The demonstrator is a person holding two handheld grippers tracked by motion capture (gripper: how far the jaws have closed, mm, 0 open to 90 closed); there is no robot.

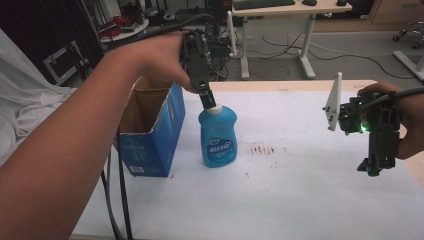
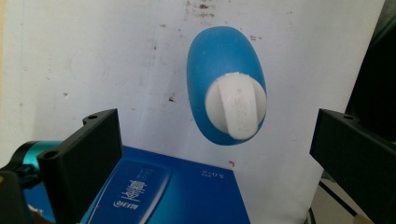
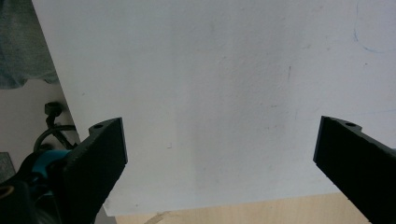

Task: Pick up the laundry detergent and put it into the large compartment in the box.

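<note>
A blue bottle (image 1: 218, 137) with a white flip cap (image 1: 214, 109) stands upright on the white-covered table (image 1: 300, 195). My left gripper (image 1: 206, 98) hangs straight above the cap, pointing down. In the left gripper view the bottle (image 2: 219, 60) and its cap (image 2: 236, 107) lie below and between the wide-apart jaws; the left gripper (image 2: 217, 121) is open and holds nothing. My right gripper (image 1: 371, 167) hovers over the table's right side, far from the bottle. In its own view the right gripper (image 3: 224, 123) is open above bare white sheet.
An open blue cardboard box (image 1: 150, 127) stands just left of the bottle, its edge (image 2: 163, 196) under the left gripper. Reddish stains (image 1: 260, 148) mark the sheet right of the bottle. Cables (image 1: 117, 200) hang at the table's left edge. Wooden table edge (image 3: 243, 212) lies near the right gripper.
</note>
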